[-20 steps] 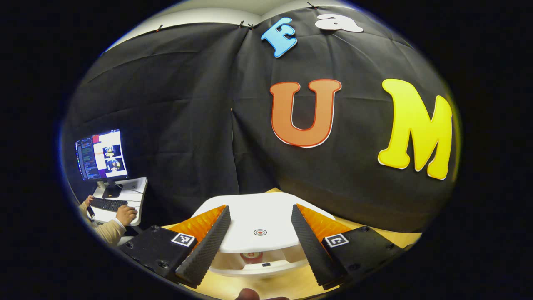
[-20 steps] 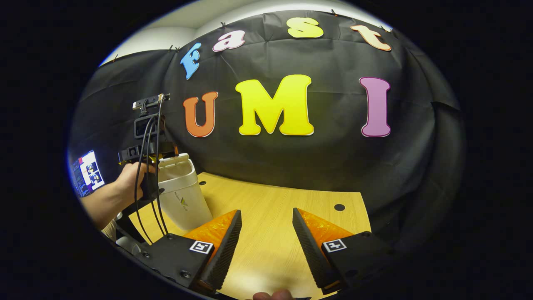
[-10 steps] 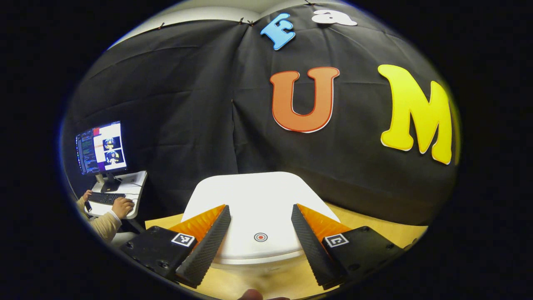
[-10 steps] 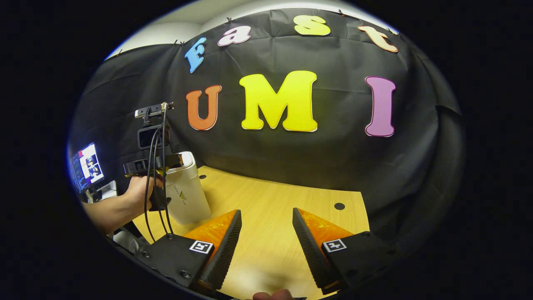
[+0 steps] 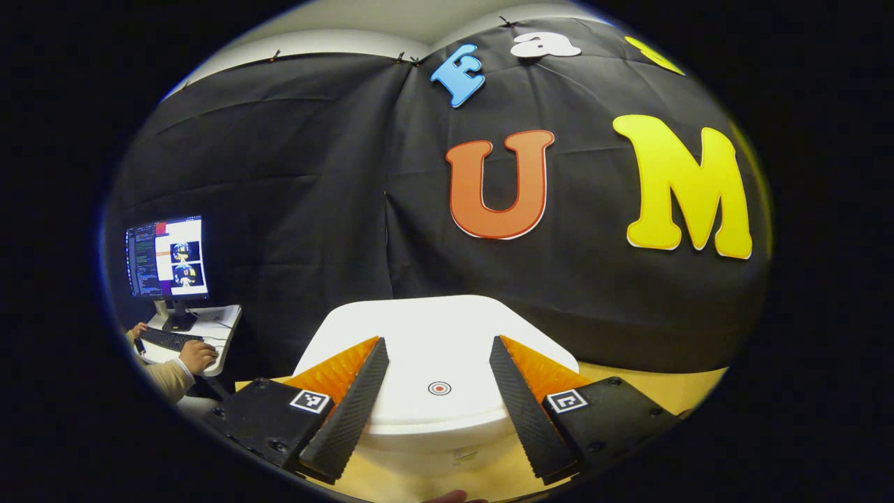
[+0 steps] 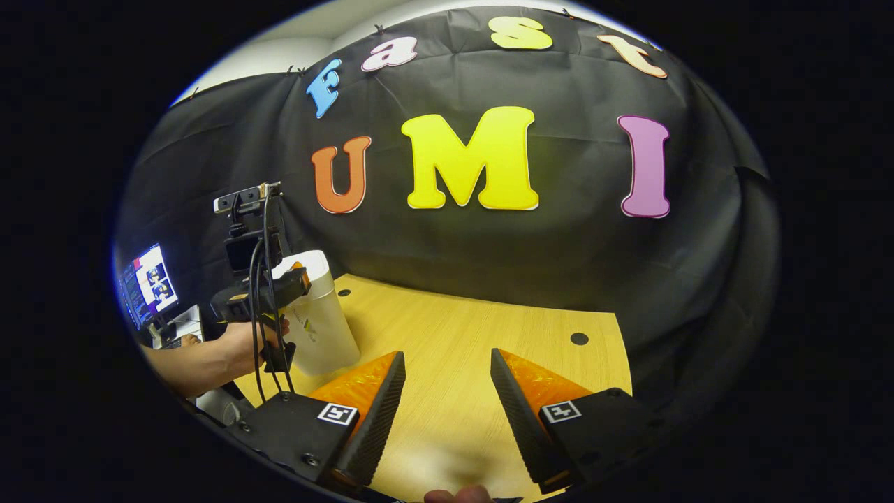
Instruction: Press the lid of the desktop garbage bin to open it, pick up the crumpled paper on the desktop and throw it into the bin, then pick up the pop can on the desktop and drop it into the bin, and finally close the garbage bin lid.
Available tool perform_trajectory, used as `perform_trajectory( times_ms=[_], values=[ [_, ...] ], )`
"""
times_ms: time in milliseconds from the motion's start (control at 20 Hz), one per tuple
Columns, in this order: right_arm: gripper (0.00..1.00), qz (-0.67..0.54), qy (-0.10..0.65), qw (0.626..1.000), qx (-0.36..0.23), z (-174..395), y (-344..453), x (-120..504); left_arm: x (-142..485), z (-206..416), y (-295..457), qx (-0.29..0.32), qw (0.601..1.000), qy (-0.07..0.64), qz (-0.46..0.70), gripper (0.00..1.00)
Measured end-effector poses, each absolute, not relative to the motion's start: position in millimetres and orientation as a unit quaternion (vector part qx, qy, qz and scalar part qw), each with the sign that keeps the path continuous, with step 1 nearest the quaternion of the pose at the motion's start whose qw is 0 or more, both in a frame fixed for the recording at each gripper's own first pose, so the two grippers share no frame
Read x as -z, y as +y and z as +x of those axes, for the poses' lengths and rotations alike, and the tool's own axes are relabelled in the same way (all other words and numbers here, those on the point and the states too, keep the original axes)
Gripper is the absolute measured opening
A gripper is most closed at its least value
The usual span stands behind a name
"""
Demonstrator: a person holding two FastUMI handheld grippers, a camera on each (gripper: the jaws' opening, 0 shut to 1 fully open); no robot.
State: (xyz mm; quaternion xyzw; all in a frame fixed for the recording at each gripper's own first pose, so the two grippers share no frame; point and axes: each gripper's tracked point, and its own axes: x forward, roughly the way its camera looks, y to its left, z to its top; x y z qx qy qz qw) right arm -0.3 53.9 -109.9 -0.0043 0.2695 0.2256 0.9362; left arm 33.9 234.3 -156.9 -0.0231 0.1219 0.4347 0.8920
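Observation:
The white desktop bin [image 5: 436,426] stands right under my left gripper [image 5: 437,344], its lid [image 5: 419,328] down flat with a small red ring mark [image 5: 438,388] between my fingers. The left gripper is open, with nothing between its fingers, and sits just above the front of the lid. In the right gripper view the bin [image 6: 318,328] stands at the table's left end with its lid shut. A hand [image 6: 241,346] holds the left gripper [image 6: 269,293] over it. My right gripper [image 6: 447,355] is open above the bare wooden table [image 6: 475,328], well to the right of the bin.
The black cloth wall closes the table's far side and right side. A small desk with a monitor [image 5: 167,257] and keyboard stands beyond the table's left end, with a person's hand [image 5: 195,355] on it. Two small holes [image 6: 578,338] dot the tabletop.
The bin lid, raised with a gap under it one second ago, has come down and is shut. The left gripper has since drawn back slightly. The right gripper has barely moved.

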Motion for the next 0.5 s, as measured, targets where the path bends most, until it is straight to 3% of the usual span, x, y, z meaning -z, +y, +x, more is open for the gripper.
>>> perform_trajectory(
  times_ms=[300, 500],
  values=[
    [0.8, 0.012, 0.247, 0.947, -0.204, 15.9, 55.4, 102.9, 135.7, 41.0, 226.7, -0.386, 0.917, 0.096, -0.016, 0.94],
    [0.8, 0.014, 0.209, 0.961, -0.181, 23.4, 56.7, 89.2, 72.0, 55.0, 198.0, -0.3, 0.953, 0.04, 0.003, 0.95]
  ],
)
